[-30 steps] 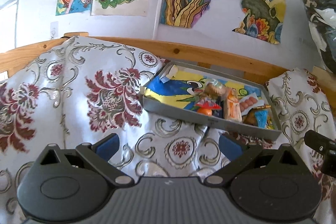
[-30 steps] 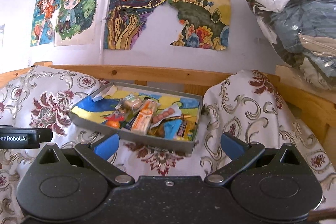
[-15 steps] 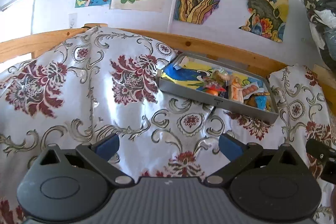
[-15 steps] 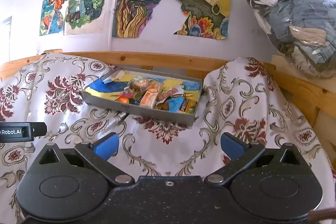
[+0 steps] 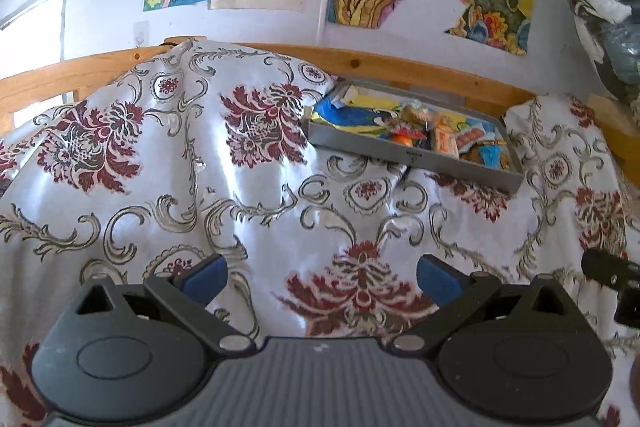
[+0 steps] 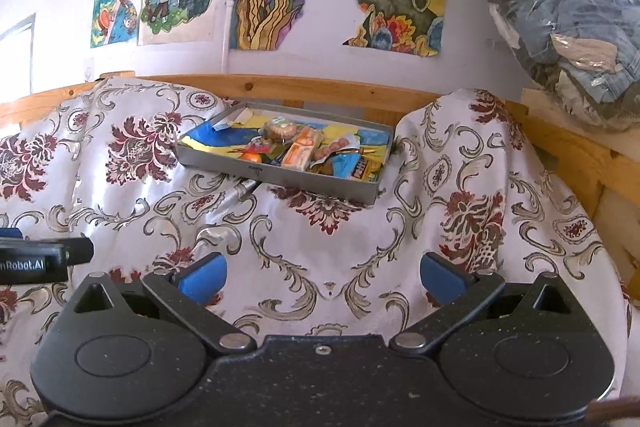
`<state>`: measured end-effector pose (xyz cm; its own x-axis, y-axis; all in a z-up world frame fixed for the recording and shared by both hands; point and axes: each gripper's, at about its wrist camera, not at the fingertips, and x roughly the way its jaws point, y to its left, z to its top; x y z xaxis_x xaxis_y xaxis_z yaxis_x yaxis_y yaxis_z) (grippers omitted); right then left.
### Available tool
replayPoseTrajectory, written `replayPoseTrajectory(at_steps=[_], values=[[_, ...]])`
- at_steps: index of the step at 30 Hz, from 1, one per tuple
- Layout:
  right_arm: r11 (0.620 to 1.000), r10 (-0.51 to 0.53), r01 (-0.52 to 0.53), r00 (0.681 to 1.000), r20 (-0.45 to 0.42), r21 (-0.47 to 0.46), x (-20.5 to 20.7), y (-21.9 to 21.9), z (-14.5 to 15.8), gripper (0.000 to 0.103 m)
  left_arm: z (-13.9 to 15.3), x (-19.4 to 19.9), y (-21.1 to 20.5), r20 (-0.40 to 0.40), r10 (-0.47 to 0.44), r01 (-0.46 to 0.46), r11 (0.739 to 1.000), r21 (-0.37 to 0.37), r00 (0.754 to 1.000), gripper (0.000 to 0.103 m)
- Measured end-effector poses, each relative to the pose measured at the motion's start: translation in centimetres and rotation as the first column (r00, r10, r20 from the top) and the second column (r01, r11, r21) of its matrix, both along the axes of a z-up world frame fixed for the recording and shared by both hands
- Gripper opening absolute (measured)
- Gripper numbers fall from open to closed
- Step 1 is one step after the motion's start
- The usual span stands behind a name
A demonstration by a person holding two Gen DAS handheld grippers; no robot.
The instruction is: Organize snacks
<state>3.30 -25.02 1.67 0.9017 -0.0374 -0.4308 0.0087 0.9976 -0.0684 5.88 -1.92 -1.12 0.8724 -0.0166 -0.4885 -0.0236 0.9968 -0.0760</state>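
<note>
the left tool [image 5: 322, 277] hangs wide and empty over the flowered cloth [image 5: 160, 155]. further back, the grey tray [image 6: 280, 179] holds the snacks [image 6: 304, 149], resting on the cloth before a wooden rail [image 6: 320, 89]. the right tool [image 6: 323, 277] is also spread wide, holding nothing, well apart from the tray.

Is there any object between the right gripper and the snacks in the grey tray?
Nothing visible blocks it. The right gripper is open and empty, and only the patterned cloth lies between it and the grey tray. The snacks lie uncovered inside. The left gripper is off to the side.
</note>
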Motion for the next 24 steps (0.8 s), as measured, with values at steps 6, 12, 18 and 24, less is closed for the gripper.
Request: replayPoseTrajectory(at_steps=[6,12,18,24], values=[[1.000,0.003,-0.003,1.000,-0.003,0.009,-0.5,0.0,0.1,0.102,0.0,-0.8,-0.2,-0.002,0.003,-0.003,1.000,0.010,1.000,0.102],[1.000,0.008,-0.007,1.000,-0.019,0.023,-0.7,-0.1,0.0,0.102,0.1,-1.0,-0.2,-0.007,0.019,-0.019,1.000,0.010,1.000,0.103],[1.000,0.007,-0.006,1.000,-0.023,0.029,-0.7,-0.2,0.0,0.102,0.2,-1.2,-0.3,-0.008,0.023,-0.023,0.999,0.025,1.000,0.102],[0.999,0.005,-0.004,0.999,-0.033,0.036,-0.6,-0.5,0.0,0.102,0.2,-1.3,-0.3,-0.007,0.027,-0.027,0.999,0.033,1.000,0.103]])
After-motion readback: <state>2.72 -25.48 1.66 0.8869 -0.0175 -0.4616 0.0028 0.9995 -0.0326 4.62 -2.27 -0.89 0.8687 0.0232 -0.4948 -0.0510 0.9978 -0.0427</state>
